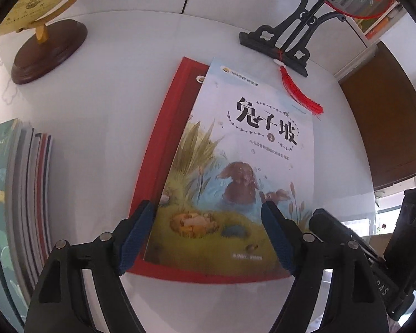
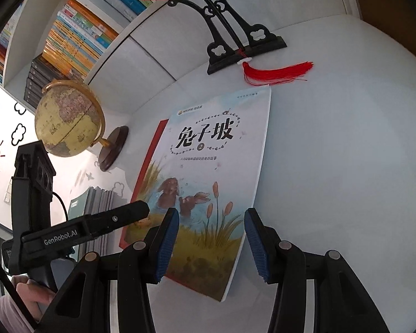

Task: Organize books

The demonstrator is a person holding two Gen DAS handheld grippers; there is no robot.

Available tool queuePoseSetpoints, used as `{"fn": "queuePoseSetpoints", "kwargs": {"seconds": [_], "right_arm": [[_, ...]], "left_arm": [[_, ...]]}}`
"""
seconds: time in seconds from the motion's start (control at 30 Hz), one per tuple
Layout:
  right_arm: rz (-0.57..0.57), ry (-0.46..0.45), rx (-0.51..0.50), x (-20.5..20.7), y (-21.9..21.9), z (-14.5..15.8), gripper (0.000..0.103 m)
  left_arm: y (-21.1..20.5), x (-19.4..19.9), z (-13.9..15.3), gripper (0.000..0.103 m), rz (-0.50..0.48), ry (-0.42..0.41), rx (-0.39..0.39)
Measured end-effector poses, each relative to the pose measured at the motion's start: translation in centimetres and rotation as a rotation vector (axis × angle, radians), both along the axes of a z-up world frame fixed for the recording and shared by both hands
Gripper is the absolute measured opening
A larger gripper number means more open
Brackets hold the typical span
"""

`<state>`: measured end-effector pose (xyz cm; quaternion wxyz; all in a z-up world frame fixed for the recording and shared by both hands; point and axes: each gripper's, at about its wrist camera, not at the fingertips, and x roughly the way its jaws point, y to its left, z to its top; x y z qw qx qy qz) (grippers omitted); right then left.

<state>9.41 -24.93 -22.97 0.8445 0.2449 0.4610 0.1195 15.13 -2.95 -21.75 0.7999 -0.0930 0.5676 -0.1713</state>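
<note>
A rabbit picture book [image 1: 235, 172] lies flat on a red book [image 1: 163, 144] on the white table [image 1: 97, 105]. My left gripper [image 1: 208, 208] is open above the picture book's near edge, empty. My right gripper [image 2: 211, 216] is open above the same book [image 2: 208, 172], empty; the red book [image 2: 149, 152] peeks out on its left. A stack of upright books [image 1: 22, 194] stands at the left and also shows in the right wrist view [image 2: 97, 208]. The left gripper's body [image 2: 83, 230] shows in the right wrist view.
A globe [image 2: 66, 119] on a wooden base [image 1: 47, 52] stands at the back left. A black ornament stand [image 1: 277, 41] with a red tassel [image 1: 299, 94] stands behind the books. A shelf of books [image 2: 69, 38] is behind the table.
</note>
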Motion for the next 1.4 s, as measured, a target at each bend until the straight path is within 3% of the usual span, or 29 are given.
{"fn": "queuePoseSetpoints", "kwargs": {"seconds": [0.2, 0.9, 1.1, 1.27, 1.4], "right_arm": [[-0.017, 0.01, 0.007, 0.1, 0.0, -0.6, 0.049], [-0.007, 0.078, 0.042, 0.3, -0.3, -0.9, 0.061], [0.009, 0.104, 0.049, 0.1, -0.2, -0.8, 0.069], [0.047, 0.134, 0.077, -0.7, -0.4, -0.9, 0.073], [0.092, 0.145, 0.109, -0.7, -1.2, -1.0, 0.073]], "left_arm": [[-0.7, -0.1, -0.2, 0.084, -0.042, -0.012, 0.031], [-1.0, -0.5, 0.0, 0.085, -0.058, 0.026, 0.018], [-1.4, -3.4, 0.0, 0.085, -0.045, 0.049, -0.008], [-1.8, -6.7, -0.1, 0.086, -0.088, 0.039, 0.006], [-0.3, -5.9, -0.8, 0.086, 0.0, 0.055, -0.022]]}}
